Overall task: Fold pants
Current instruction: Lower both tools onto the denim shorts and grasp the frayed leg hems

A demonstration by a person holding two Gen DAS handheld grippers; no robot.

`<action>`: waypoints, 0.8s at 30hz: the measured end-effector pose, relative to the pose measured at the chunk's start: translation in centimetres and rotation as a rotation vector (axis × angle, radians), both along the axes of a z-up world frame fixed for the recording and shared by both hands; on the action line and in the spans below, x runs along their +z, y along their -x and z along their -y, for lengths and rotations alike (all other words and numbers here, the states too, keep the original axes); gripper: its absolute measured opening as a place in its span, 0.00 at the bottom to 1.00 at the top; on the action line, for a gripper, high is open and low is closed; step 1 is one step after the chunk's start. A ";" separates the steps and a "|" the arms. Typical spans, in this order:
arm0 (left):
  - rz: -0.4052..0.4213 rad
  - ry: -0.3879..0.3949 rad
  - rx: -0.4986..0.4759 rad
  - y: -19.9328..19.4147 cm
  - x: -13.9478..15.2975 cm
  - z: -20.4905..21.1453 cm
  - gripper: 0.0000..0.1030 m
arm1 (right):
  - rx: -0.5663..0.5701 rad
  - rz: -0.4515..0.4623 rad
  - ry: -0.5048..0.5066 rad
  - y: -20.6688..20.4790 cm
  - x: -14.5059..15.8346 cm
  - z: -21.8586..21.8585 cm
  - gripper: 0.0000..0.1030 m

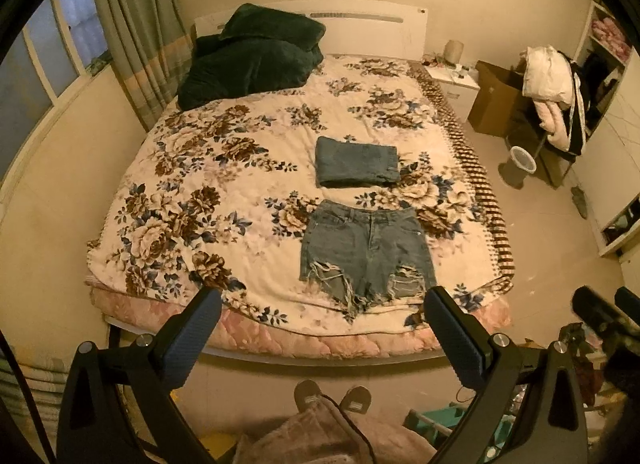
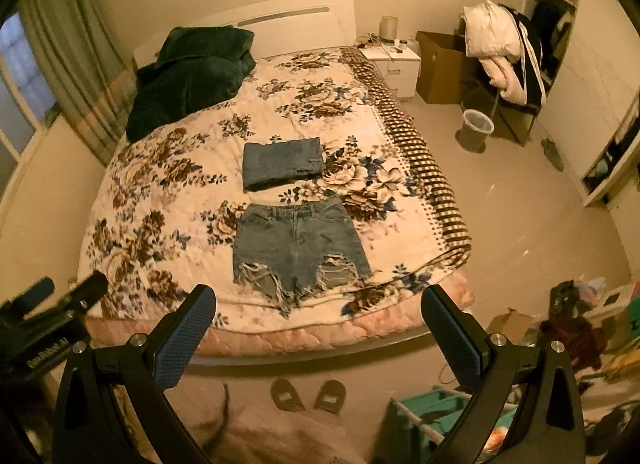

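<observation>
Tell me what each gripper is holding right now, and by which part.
Nothing is held. The left gripper and right gripper are both open, short of the bed; the denim shorts lie flat and untouched.

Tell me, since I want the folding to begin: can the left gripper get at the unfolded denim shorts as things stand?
Probably yes. The left gripper is open and holds nothing, and the denim shorts lie flat near the foot edge of the bed, with nothing on them or between. It hovers well short, so it must move in.
</observation>
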State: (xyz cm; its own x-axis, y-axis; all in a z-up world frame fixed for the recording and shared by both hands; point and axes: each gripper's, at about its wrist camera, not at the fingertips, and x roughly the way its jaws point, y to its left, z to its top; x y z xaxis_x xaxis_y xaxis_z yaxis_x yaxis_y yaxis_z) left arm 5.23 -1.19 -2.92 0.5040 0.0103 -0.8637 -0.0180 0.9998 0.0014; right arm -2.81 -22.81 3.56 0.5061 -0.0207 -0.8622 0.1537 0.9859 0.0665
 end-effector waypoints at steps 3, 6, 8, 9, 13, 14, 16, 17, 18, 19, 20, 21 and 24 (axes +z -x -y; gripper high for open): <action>-0.013 -0.013 -0.004 -2.2 -2.9 -0.6 1.00 | -0.032 -0.007 -0.027 -2.6 -2.6 0.6 1.00; -0.050 -0.017 -0.004 -4.5 -5.8 -0.8 1.00 | -0.047 -0.030 -0.031 -5.5 -5.4 0.7 1.00; -0.076 -0.021 0.008 -6.2 -7.9 -0.7 1.00 | -0.041 -0.045 -0.037 -7.7 -7.7 1.2 1.00; -0.089 -0.034 0.014 -7.0 -8.9 -0.6 1.00 | -0.040 -0.055 -0.032 -8.7 -8.7 1.4 1.00; -0.125 -0.075 0.061 -10.3 -12.8 0.7 1.00 | 0.008 -0.098 -0.060 -14.3 -14.3 3.8 1.00; -0.131 -0.089 0.072 -11.0 -13.7 1.0 1.00 | 0.021 -0.113 -0.080 -15.8 -15.7 4.7 1.00; -0.151 -0.136 0.115 -13.0 -16.4 2.3 1.00 | 0.049 -0.140 -0.110 -18.4 -18.4 6.3 1.00; -0.161 -0.152 0.127 -13.7 -17.5 2.9 1.00 | 0.070 -0.163 -0.127 -20.3 -20.2 7.5 1.00; -0.174 -0.172 0.145 -14.6 -18.8 3.6 1.00 | 0.097 -0.192 -0.152 -22.4 -22.1 8.8 0.99; -0.190 -0.195 0.167 -15.5 -20.3 4.5 1.00 | 0.116 -0.206 -0.171 -23.7 -23.3 9.5 0.98; -0.209 -0.219 0.186 -16.4 -22.0 5.5 1.00 | 0.151 -0.231 -0.205 -26.0 -25.4 10.9 0.95; -0.230 -0.242 0.208 -17.4 -23.9 6.8 1.00 | 0.175 -0.254 -0.215 -27.9 -27.0 11.8 0.91; -0.297 -0.264 0.251 -19.3 -28.6 10.3 1.00 | 0.285 -0.346 -0.251 -34.5 -33.7 15.5 0.58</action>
State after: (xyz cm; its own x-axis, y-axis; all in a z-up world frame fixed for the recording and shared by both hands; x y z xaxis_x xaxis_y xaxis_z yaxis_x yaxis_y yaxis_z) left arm 24.57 -11.52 -31.47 0.1893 0.3388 -0.9216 -0.2197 0.9294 0.2966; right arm 31.66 -38.32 -30.11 0.1457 0.3057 -0.9409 -0.0635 0.9520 0.2995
